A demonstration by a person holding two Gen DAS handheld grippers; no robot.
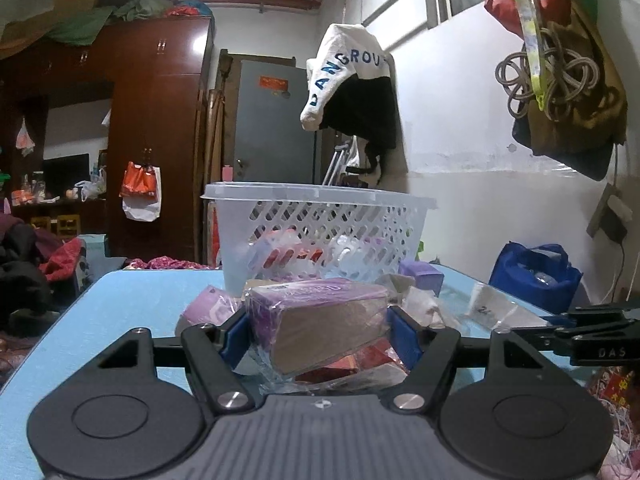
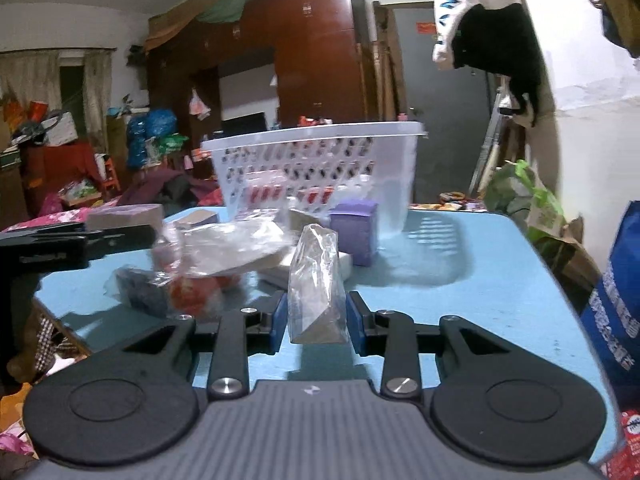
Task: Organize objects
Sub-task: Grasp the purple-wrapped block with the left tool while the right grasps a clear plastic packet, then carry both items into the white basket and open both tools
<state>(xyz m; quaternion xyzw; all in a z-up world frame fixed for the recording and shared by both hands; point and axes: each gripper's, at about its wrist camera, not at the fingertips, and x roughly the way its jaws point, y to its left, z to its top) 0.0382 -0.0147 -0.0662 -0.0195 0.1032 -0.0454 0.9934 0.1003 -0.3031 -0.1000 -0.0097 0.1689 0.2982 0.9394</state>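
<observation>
Left gripper (image 1: 318,336) clamped on wrapped purple box (image 1: 320,320), basket (image 1: 320,232) just ahead. Right gripper (image 2: 316,320) clamped on clear-wrapped packet (image 2: 316,280); basket (image 2: 316,168) farther ahead on blue table (image 2: 460,280).

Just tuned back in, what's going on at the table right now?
Both grippers are holding wrapped items over the blue table. The left gripper is shut on a purple box in plastic wrap, taken from the pile in front of the white basket. The right gripper is shut on a small clear-wrapped packet. The basket already holds a few items; more packets remain loose on the table.
</observation>
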